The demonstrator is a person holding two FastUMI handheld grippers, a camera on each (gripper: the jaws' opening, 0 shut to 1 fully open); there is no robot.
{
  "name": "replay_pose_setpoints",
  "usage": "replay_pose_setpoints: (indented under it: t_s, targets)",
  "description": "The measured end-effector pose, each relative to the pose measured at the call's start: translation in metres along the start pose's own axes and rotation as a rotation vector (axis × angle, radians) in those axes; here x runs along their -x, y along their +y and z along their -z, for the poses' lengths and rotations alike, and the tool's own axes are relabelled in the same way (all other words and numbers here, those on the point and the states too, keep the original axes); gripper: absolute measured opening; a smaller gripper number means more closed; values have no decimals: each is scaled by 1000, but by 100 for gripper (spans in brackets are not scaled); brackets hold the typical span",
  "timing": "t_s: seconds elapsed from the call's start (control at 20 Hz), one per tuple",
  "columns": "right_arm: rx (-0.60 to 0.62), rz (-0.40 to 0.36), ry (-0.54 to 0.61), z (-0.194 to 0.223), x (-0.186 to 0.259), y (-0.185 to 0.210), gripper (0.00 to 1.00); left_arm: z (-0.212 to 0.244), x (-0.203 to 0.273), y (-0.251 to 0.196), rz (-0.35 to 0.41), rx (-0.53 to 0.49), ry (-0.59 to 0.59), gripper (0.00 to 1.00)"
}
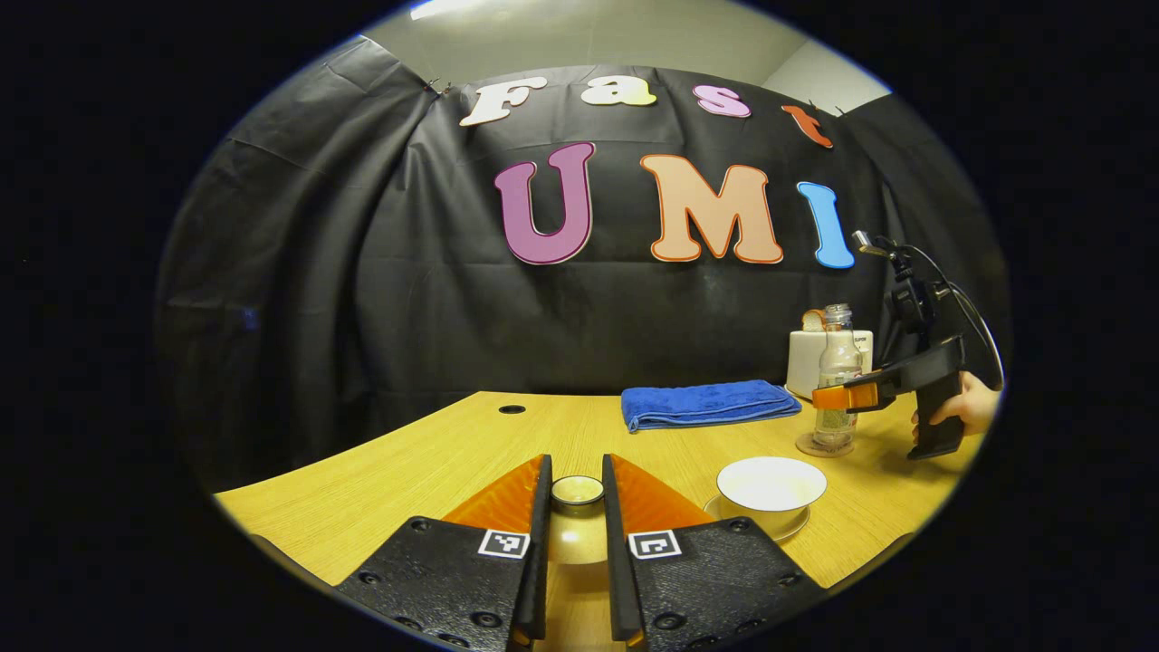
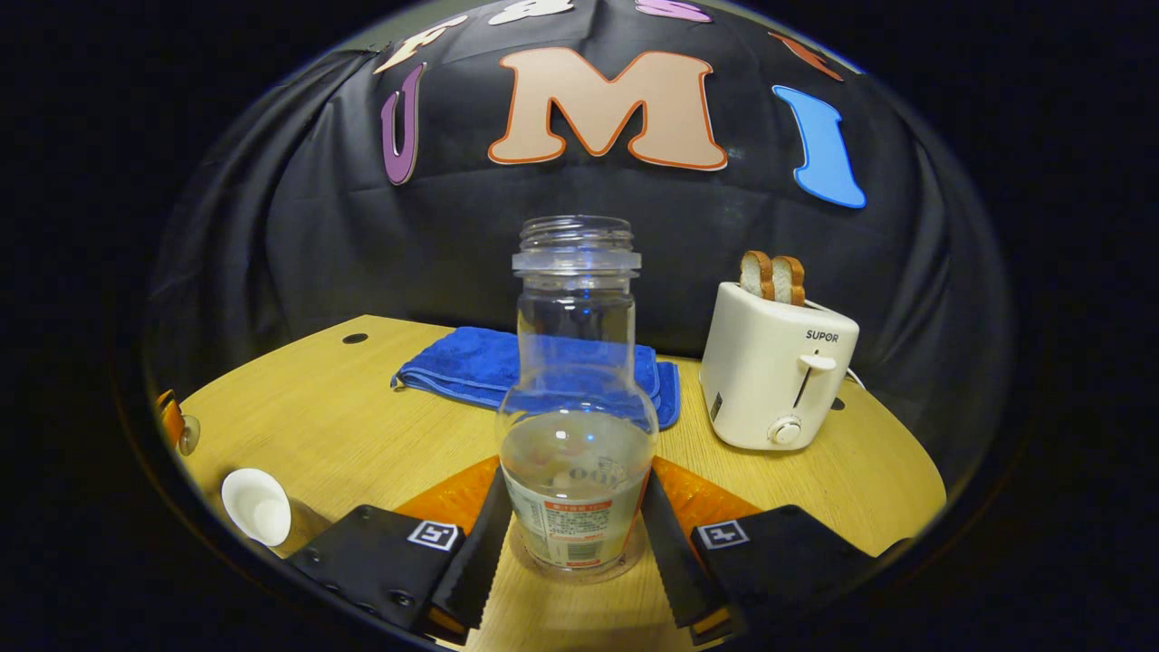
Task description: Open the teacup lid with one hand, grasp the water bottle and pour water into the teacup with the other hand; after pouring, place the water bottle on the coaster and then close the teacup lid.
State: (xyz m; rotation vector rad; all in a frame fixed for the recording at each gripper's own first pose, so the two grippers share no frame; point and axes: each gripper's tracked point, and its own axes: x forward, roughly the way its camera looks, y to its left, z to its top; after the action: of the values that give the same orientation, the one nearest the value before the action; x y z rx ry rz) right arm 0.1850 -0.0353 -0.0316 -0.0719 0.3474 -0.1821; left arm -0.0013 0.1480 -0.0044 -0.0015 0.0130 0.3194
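My left gripper (image 1: 577, 471) is shut on the knob of the teacup lid (image 1: 577, 492), held off the cup above the table. The white teacup (image 1: 771, 484) stands uncovered on its saucer just to the right, and it also appears low at the left in the right gripper view (image 2: 258, 507). The clear, capless water bottle (image 2: 577, 398), partly filled, stands upright on the round coaster (image 1: 824, 445). My right gripper (image 2: 575, 480) grips the bottle low on its body, one finger against each side. A hand (image 1: 964, 407) holds that gripper (image 1: 847, 397).
A folded blue towel (image 1: 706, 403) lies at the back of the wooden table (image 1: 435, 462). A white toaster (image 2: 779, 371) with two bread slices stands behind and right of the bottle. The table has a small hole (image 1: 512, 409) at the far left.
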Motion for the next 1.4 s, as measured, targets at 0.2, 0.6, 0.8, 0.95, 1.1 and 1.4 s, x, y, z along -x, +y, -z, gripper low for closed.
replay_pose_setpoints:
  t_s: [0.2, 0.6, 0.8, 0.95, 1.1, 1.4]
  targets:
    - [-18, -20, 0, 4, -3, 3, 81, 1, 0, -1, 0, 0, 0, 25]
    - [-14, -22, -20, 4, -1, -3, 82, 1, 0, 0, 0, 1, 0, 25]
    - [-9, -31, -33, 8, 4, -5, 88, 1, -1, 0, 0, 0, 1, 25]
    - [-7, -38, -39, 10, 7, -4, 92, 1, 0, 0, 0, 0, 0, 25]
    - [-10, -52, -40, 16, 16, -1, 93, 0, -1, 0, 1, 0, 1, 25]
    - [-42, -84, -39, 30, 39, -1, 97, 0, -1, -1, 6, 0, 2, 25]
